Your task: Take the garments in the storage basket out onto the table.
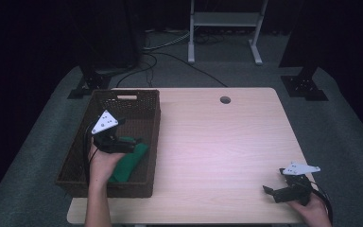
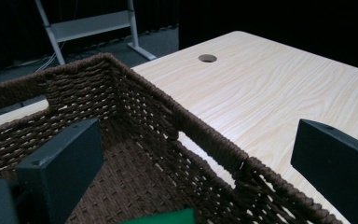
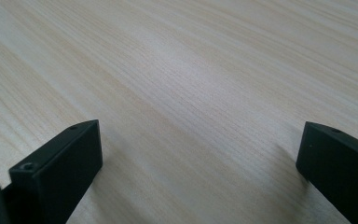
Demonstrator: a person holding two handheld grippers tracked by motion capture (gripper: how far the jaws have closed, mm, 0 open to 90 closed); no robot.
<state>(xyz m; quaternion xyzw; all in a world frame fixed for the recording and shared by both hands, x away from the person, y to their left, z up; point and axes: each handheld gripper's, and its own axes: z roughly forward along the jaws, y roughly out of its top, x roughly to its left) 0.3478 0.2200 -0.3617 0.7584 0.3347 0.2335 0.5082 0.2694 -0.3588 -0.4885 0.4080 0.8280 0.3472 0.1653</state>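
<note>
Lower left of high view, inside brown basket [image 1: 75, 166]: green cloth [image 1: 131, 161] lying on floor | left gripper [image 1: 127, 147] above it, jaws wide, empty; release step apparently done | next: lift clear of rim | right gripper [image 1: 275, 193] lower right, wide, idle.

Rough brown woven wicker basket [image 2: 168, 121]; smooth matt pale wood-grain table [image 1: 217, 142]; green, seemingly cloth, bundle [image 1: 131, 161].

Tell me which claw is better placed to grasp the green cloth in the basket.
Left. The left claw hangs open inside the basket, just above the green cloth. The right claw is open too, but low over the table near its front right corner, far from the basket.
</note>
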